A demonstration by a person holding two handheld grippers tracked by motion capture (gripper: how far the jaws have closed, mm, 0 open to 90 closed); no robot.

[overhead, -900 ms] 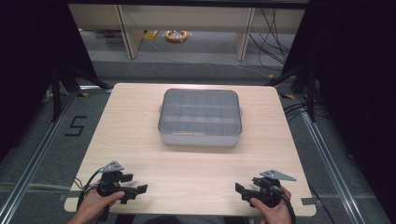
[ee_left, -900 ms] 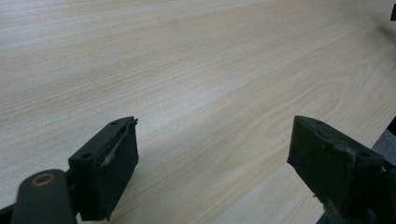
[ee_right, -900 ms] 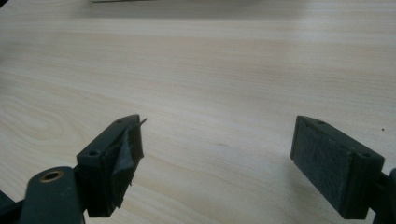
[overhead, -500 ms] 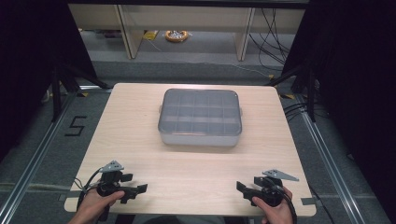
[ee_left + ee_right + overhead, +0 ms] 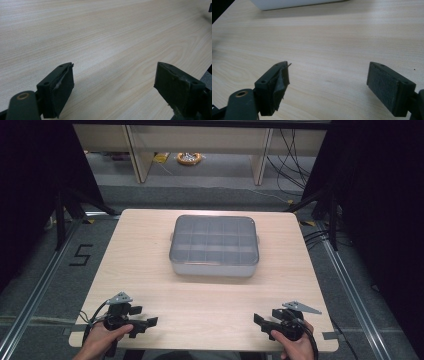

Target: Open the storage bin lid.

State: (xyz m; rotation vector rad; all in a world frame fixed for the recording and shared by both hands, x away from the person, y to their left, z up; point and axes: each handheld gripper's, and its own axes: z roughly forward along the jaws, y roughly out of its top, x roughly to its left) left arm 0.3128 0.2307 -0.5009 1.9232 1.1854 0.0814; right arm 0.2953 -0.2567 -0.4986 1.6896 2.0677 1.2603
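A grey lidded organiser box [image 5: 214, 245] with a see-through compartmented lid sits at the middle of the light wooden table [image 5: 150, 270]; its white base edge [image 5: 294, 3] shows at the top of the right gripper view. My left gripper [image 5: 150, 322] rests near the front left corner, held by a hand, pointing right. In the left gripper view my left gripper [image 5: 113, 85] stands open over bare wood. My right gripper [image 5: 260, 319] lies near the front right corner, pointing left. In its own view my right gripper [image 5: 328, 85] is open with nothing between the jaws.
Wooden shelf legs and a yellow coil of cable [image 5: 189, 157] stand on the floor beyond the table. Metal rails [image 5: 35, 285] run along both sides. Black cables [image 5: 295, 150] hang at the back right. A "5" mark [image 5: 80, 255] is on the floor at left.
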